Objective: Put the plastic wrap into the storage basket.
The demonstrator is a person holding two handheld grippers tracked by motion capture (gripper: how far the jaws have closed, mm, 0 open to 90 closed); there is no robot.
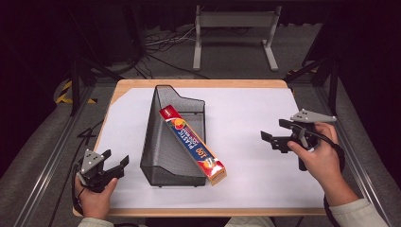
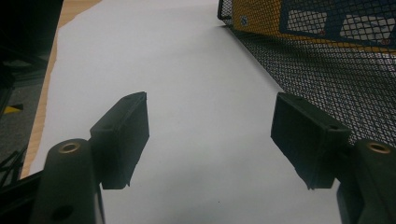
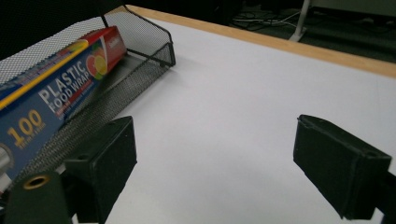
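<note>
A black wire-mesh file holder (image 1: 163, 151) lies on its side in the middle of the white table sheet. A long box of plastic food wrap (image 1: 191, 143) rests slanted in it, its near end sticking out over the front rim. My left gripper (image 1: 114, 164) is open near the table's front left corner, left of the mesh holder (image 2: 327, 88), nothing between its jaws. My right gripper (image 1: 279, 132) is open at the right side, pointing left toward the box (image 3: 51, 102), also empty.
The wooden table (image 1: 198, 83) is covered by a white sheet (image 1: 255, 142). A metal stand (image 1: 234, 28) and cables sit on the floor beyond the far edge. Black frame rails run along both sides.
</note>
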